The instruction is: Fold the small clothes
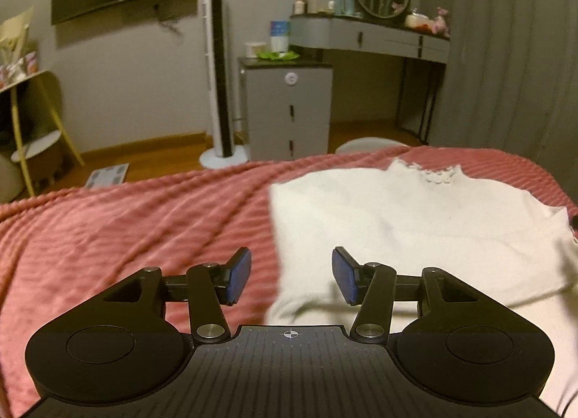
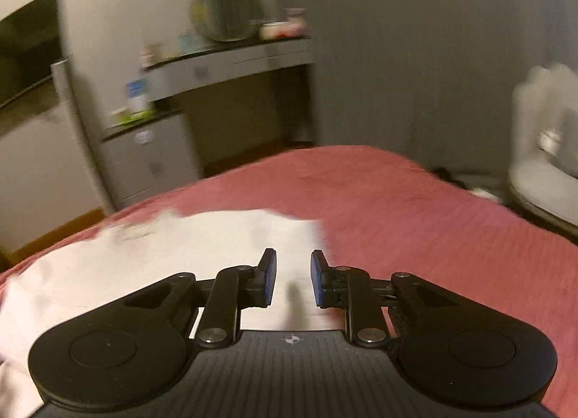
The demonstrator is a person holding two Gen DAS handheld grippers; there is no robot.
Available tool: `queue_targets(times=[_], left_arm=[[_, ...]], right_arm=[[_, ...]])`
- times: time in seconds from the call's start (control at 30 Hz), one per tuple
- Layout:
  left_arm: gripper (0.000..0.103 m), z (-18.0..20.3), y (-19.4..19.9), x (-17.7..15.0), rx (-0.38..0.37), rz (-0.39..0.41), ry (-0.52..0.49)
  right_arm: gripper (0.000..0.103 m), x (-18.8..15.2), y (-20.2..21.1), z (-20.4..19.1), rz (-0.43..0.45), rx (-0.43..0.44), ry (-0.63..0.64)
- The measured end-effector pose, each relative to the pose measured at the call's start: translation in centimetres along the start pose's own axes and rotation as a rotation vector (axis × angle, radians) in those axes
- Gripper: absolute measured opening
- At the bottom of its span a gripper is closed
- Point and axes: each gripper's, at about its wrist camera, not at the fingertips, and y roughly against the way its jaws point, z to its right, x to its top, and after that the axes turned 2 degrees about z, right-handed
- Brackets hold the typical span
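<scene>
A small white top (image 1: 415, 216) with a lace-trimmed collar lies spread on the pink bedspread (image 1: 126, 230), its sides folded inward. My left gripper (image 1: 291, 275) hovers over the garment's left edge, jaws wide apart, nothing between the blue pads. In the right wrist view the same white top (image 2: 202, 248) lies below and to the left, blurred. My right gripper (image 2: 293, 279) hangs above its right edge with a narrow gap between the pads and no cloth in them.
Beyond the bed's far edge stand a tower fan (image 1: 218, 68), a grey drawer unit (image 1: 287, 107) and a dressing table (image 1: 372, 35) with a round mirror. A grey curtain (image 1: 505, 57) hangs at the right. A grey chair (image 2: 545, 172) stands beside the bed's right side.
</scene>
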Motion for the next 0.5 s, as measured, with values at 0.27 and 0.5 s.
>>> queue_targets(times=[0.27, 0.5], left_arm=[[0.055, 4.4, -6.1, -2.0, -0.003, -0.064, -0.124], [0.055, 3.7, -6.0, -2.3, -0.032, -0.056, -0.125]], right_arm=[[0.019, -4.2, -2.7, -8.6, -0.148, 0.274, 0.391], [0.018, -3.6, -4.5, -3.3, -0.105, 0.124, 0.402]])
